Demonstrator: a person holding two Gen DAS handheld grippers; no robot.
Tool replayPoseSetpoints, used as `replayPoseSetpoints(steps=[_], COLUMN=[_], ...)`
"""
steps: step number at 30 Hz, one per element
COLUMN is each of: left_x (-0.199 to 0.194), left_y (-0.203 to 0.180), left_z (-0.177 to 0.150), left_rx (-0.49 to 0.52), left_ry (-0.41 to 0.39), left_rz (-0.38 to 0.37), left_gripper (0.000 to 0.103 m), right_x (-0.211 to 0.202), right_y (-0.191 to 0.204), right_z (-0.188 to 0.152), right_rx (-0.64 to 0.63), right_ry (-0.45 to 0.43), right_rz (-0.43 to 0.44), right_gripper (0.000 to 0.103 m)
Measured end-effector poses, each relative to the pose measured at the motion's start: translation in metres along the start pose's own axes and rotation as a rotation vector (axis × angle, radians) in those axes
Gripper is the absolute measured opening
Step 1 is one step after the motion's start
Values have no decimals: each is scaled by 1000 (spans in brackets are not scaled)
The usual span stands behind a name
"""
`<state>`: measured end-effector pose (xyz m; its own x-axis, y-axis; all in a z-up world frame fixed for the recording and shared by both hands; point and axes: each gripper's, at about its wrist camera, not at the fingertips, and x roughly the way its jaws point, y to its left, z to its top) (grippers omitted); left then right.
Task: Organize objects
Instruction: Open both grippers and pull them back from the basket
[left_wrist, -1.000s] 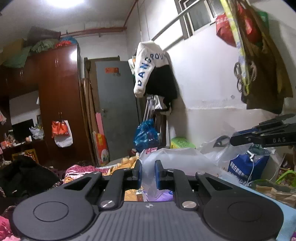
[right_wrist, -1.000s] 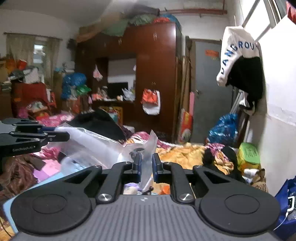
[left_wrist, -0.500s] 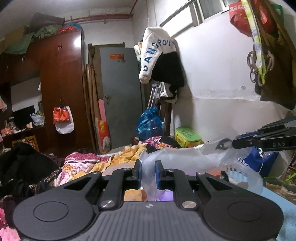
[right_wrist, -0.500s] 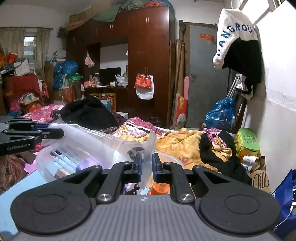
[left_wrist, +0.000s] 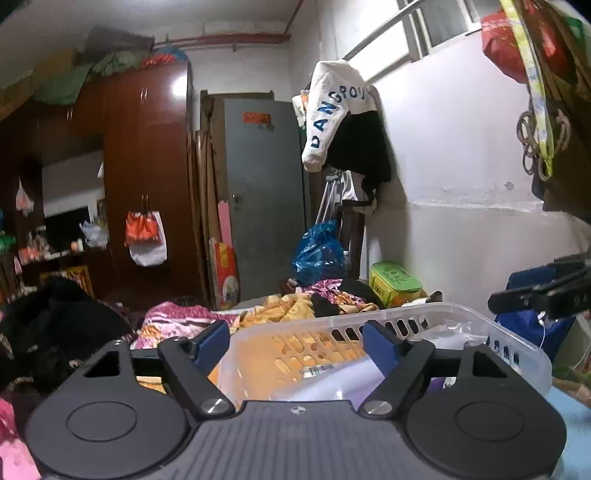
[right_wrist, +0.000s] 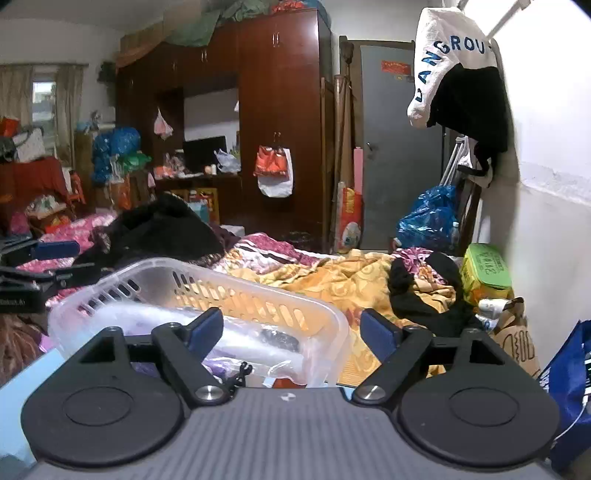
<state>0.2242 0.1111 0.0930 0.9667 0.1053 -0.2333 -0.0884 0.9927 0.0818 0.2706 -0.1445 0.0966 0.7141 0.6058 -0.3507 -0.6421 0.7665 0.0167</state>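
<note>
Both grippers, left gripper (left_wrist: 295, 341) and right gripper (right_wrist: 291, 330), have fingers spread wide, released, flanking the clear basket (left_wrist: 517, 354).

Setting: lived-in home bedroom
Evidence: wardrobe (right_wrist: 280, 122) standing by door (right_wrist: 400, 147); quilts (right_wrist: 351, 277) lying rumpled; clothing (left_wrist: 343, 125) hanging

Clear slotted plastic basket (left_wrist: 424, 332), upright, plastic bag (right_wrist: 251, 336) inside
</note>
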Motion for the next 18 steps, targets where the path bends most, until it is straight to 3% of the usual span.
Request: replayPoseSetpoints(steps=[2,7,9,11,13,16,18], left_x=[-4,-28,-41,-55,-67,-83,-96], left_y=[-3,-4,-4,-5,-9,-19,-24], left_z=[-1,-12,-17,-24,-29,-36,-40], left_rx=[19,-38,-79,-98,-85,-41,-25], left_ry=[-10,-62,-74,-79,-64,-49,-51], left_rz=[11,-9,-53,-70,-35,30,28], left_gripper=[86,94,101,101,101,101,101], right_x=[-5,-18,-27,-35,-48,-63,-72], right_y=[0,12,22,31,40,48,49], right_z=[-1,-7,-13,-18,-27,-34,-39], right_rx=[-1,-28,-55,-46,-16,24,55], right_ry=[-33,-35,-59,-78,-87,-50,-31], right_rz=[8,42,12,-66,-119,-90,-78], right_gripper=[103,103,103,103,103,103,103])
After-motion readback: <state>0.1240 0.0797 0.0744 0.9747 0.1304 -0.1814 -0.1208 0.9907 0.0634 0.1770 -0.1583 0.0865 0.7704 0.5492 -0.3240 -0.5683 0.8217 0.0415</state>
